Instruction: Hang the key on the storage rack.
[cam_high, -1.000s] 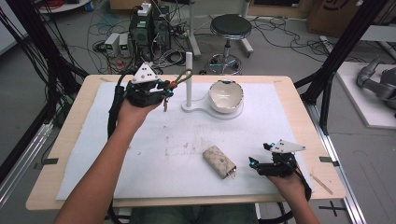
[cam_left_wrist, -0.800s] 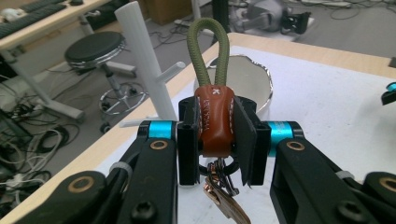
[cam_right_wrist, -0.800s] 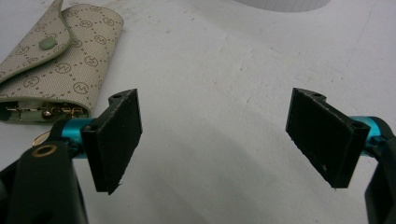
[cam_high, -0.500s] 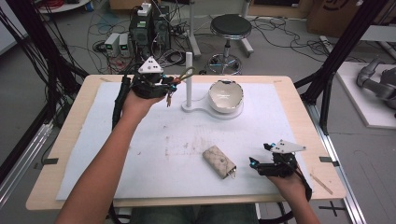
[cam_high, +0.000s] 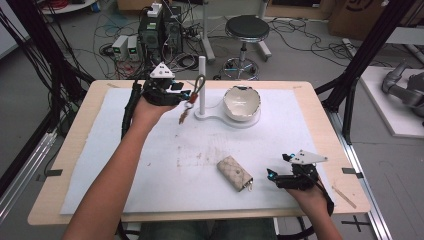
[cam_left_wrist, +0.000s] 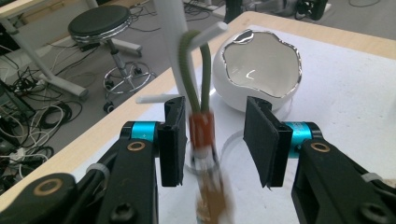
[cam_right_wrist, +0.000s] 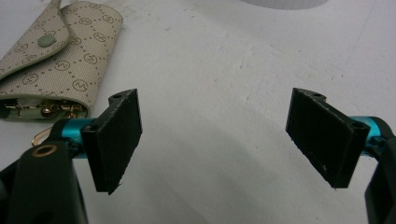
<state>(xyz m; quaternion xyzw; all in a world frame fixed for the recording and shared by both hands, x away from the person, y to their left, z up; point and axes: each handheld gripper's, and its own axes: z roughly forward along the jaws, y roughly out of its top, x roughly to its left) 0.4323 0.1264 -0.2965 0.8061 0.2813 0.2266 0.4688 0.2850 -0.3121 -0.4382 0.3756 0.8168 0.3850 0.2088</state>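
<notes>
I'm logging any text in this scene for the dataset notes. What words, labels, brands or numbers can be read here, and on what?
No word or number reads clearly.
Key pouch: a repeated round monogram printed over the beige fabric in the right gripper view; its letters are too small to read.
Cardboard box at the far right of the floor: a dark mark, cut off and blurred, unreadable.
Electronics boxes on the floor: any labels are too small to read.

Light wooden tabletop (cam_high: 320, 107) under a white sheet (cam_high: 150, 150). Grey concrete floor (cam_high: 300, 55) behind, strewn with black cables (cam_high: 75, 55); round black stool on chrome base (cam_high: 246, 30), black frame struts (cam_high: 370, 55) at right.
</notes>
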